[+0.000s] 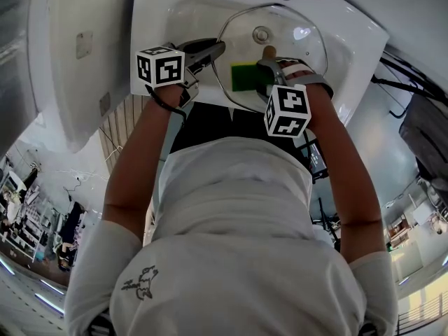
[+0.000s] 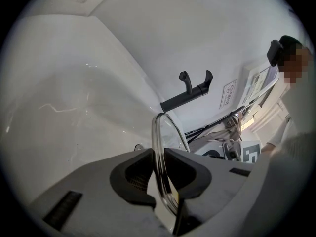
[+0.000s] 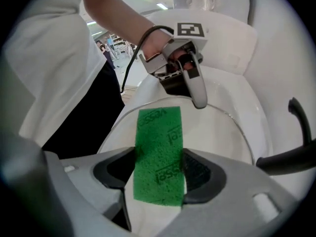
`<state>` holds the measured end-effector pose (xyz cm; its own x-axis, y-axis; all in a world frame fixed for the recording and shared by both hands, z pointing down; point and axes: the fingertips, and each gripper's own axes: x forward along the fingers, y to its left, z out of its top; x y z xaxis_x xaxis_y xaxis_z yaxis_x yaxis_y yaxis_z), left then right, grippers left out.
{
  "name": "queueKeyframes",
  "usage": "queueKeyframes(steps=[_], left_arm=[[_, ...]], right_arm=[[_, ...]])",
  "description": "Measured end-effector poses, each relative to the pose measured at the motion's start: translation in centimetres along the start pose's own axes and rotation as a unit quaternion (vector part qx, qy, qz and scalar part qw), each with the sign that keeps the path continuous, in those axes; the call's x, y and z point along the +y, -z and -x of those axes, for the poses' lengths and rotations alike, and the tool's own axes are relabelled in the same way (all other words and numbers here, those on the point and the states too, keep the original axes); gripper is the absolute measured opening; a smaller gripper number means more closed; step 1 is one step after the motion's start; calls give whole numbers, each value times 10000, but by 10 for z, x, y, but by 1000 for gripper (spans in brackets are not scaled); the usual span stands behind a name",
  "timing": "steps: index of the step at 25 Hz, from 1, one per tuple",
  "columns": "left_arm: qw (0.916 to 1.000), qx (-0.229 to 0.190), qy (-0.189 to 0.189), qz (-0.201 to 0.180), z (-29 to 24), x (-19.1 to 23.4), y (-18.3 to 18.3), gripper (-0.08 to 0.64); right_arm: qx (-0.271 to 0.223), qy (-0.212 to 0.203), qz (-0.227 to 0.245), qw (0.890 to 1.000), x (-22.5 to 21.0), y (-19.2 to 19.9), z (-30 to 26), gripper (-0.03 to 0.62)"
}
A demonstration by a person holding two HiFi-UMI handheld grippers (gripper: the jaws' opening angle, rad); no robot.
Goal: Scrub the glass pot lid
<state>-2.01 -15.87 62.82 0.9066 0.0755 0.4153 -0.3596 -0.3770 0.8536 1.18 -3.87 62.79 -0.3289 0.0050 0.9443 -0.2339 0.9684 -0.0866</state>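
Held the glass pot lid [image 1: 280, 37] up over the white sink [image 1: 182, 12], rim pinched between the pads of the left gripper [image 2: 159, 154], jaws closed on the metal band and on nothing else. Clamped a green sponge [image 3: 159, 152] in the right gripper [image 3: 159, 169], jaws shut on its two sides, scouring face sticking out ahead of the fingertips toward the glass. Seemed to lie against the lid's near half, with the left gripper's tips on the rim straight ahead of the right jaws; could not confirm real contact from these angles.

Judged the scrubbing to be under way, with several risks.
- Gripped only a narrow, curved, smooth rim. Could slip or pivot in the left pads under a hard sideways push from the sponge, then drop into the basin beneath and chip or crack.
- Held the sponge by a thin slice. Could fold or twist out of the right jaws if dragged flat with too much pressure, leaving hard fingertips to scrape the glass.
- Worked close to the left gripper's tips. Could knock them with the right gripper on a wide stroke and loosen the hold.
- Sat near the black faucet [image 2: 185, 95], beyond the lid's far edge from the left jaws. Could clip it if swung forward.
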Motion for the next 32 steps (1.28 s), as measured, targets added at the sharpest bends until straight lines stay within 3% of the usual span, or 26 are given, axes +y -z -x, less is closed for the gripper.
queueKeyframes(steps=[4, 10, 23, 29, 32], left_arm=[[10000, -24, 65, -32, -3, -3, -6, 67], [10000, -75, -6, -36, -2, 0, -9, 66], [9998, -187, -8, -44, 2, 4, -15, 66], [9996, -293, -14, -38, 3, 7, -22, 66], [9995, -314, 8, -54, 6, 6, -26, 64]], right_arm=[[-91, 450, 107, 9989, -29, -14, 5, 291], [54, 722, 448, 9964, -36, -31, -7, 291], [149, 65, 584, 9982, 17, -5, -2, 290], [250, -361, 55, 9990, 24, 35, 10, 291], [67, 170, -702, 9974, -20, 48, 29, 293]])
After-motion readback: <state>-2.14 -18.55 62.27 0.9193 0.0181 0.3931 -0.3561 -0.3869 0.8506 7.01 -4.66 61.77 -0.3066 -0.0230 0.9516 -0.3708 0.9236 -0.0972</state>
